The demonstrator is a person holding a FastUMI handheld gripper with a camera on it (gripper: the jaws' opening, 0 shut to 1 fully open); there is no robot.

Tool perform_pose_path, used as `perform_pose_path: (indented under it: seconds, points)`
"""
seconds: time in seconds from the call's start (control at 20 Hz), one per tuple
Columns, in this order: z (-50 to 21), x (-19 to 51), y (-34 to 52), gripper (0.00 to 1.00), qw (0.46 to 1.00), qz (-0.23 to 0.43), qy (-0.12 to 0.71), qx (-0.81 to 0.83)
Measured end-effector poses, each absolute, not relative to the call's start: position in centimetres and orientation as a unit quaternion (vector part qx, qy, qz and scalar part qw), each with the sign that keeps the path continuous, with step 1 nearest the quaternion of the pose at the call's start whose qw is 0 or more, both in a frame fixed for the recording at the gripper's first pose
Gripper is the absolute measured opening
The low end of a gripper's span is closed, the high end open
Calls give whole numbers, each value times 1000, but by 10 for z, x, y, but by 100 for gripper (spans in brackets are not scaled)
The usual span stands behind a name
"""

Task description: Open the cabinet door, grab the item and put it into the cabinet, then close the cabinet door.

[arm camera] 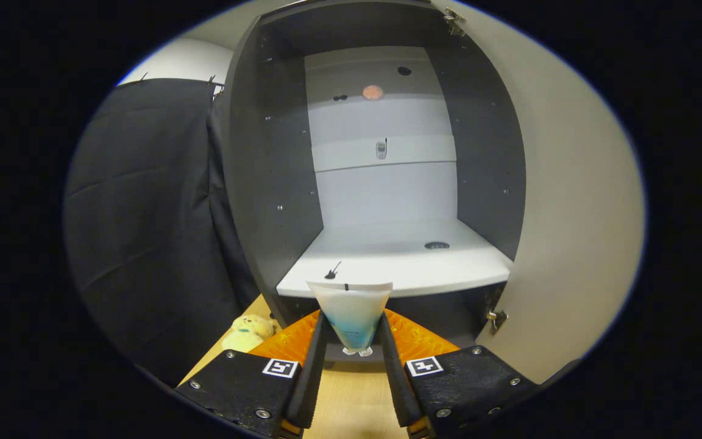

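Note:
The cabinet (265, 183) stands open just ahead of me, with dark side walls and a white back panel. Its white door (570, 201) is swung out to the right. A white shelf (400, 262) lies inside at about the level of my fingers. My gripper (351, 341) is shut on a white squeeze tube (351, 311) with a blue band, its flat crimped end pointing toward the shelf's front edge. Both fingers (311, 366) press on the tube's narrow lower part. The tube sits just short of the shelf.
A black cloth (144, 213) hangs to the left of the cabinet. A small yellow plush toy (247, 332) lies on the wooden tabletop (351, 402) beside the left finger. A door hinge (496, 318) juts out at the lower right of the cabinet opening.

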State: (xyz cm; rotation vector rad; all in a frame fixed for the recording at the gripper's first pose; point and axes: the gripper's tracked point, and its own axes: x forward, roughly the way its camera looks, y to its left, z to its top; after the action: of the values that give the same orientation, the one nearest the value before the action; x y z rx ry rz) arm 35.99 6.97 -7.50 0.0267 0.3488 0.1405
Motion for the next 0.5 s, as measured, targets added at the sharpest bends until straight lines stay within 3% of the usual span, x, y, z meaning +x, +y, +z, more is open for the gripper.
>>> perform_pose_path:
  seconds: [0.5]
  points:
    - [-32, 445, 75, 50, 987, 71, 145, 1]
